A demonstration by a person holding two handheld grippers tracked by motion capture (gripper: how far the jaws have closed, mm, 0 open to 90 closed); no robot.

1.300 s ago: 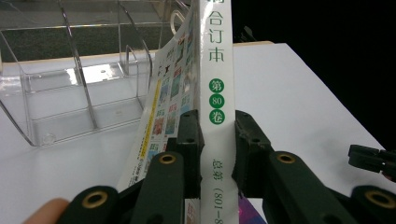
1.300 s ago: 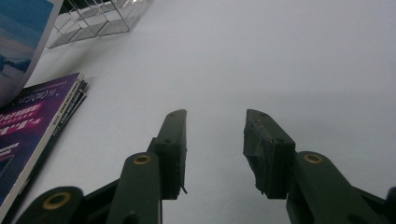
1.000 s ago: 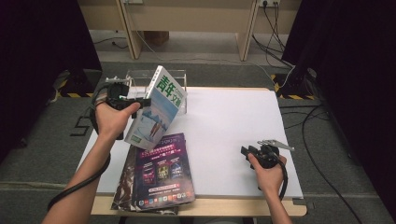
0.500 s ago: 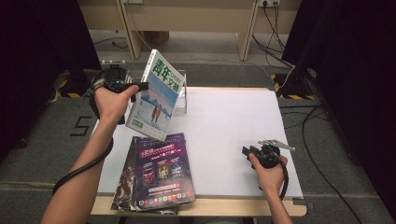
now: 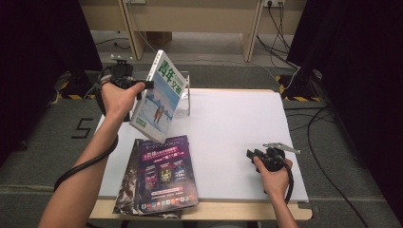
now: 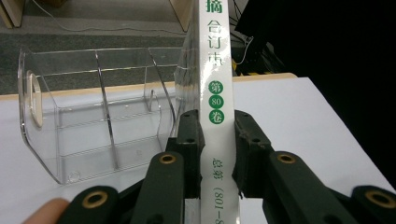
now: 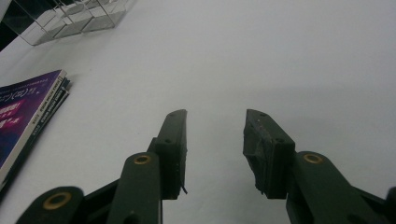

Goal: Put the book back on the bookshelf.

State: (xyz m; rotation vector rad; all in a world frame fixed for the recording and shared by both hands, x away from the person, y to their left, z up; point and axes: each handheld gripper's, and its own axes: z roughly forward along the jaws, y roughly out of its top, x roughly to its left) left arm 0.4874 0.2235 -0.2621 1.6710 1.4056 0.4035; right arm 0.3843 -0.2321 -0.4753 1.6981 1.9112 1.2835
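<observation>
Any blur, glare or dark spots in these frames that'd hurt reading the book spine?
Left gripper view: spine of the book evenly lit, print legible, clear organizer shows faint reflections. High view: soft overall, dark curtains at both sides, book cover readable. Right gripper view: white table bright and featureless, jaws near the lens slightly soft.

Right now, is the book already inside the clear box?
No: the left gripper holds the book by its spine in the air, beside the clear box, whose slots have nothing in them.
</observation>
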